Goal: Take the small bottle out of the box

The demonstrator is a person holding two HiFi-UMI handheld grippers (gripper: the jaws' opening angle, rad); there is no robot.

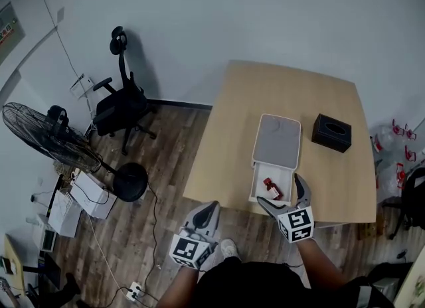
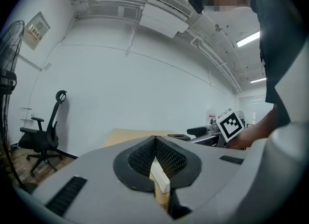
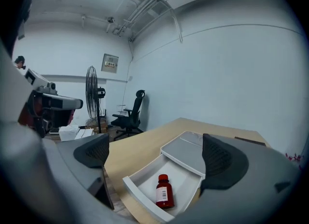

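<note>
A small red bottle (image 1: 271, 188) (image 3: 164, 191) with a white label lies in the pulled-out drawer (image 1: 257, 179) (image 3: 140, 194) of a flat white box (image 1: 277, 139) (image 3: 186, 149) near the front edge of the wooden table (image 1: 232, 134). My right gripper (image 1: 279, 190) (image 3: 157, 158) hangs just above the drawer's near end, open wide, its fingers either side of the bottle and clear of it. My left gripper (image 1: 207, 212) (image 2: 155, 143) is off the table's front left corner, over the floor, shut with nothing in it.
A black box (image 1: 331, 132) sits at the table's right side. On the floor to the left stand an office chair (image 1: 123, 104), a fan (image 1: 46, 134) and white cartons (image 1: 86, 194). Cables run over the wooden floor.
</note>
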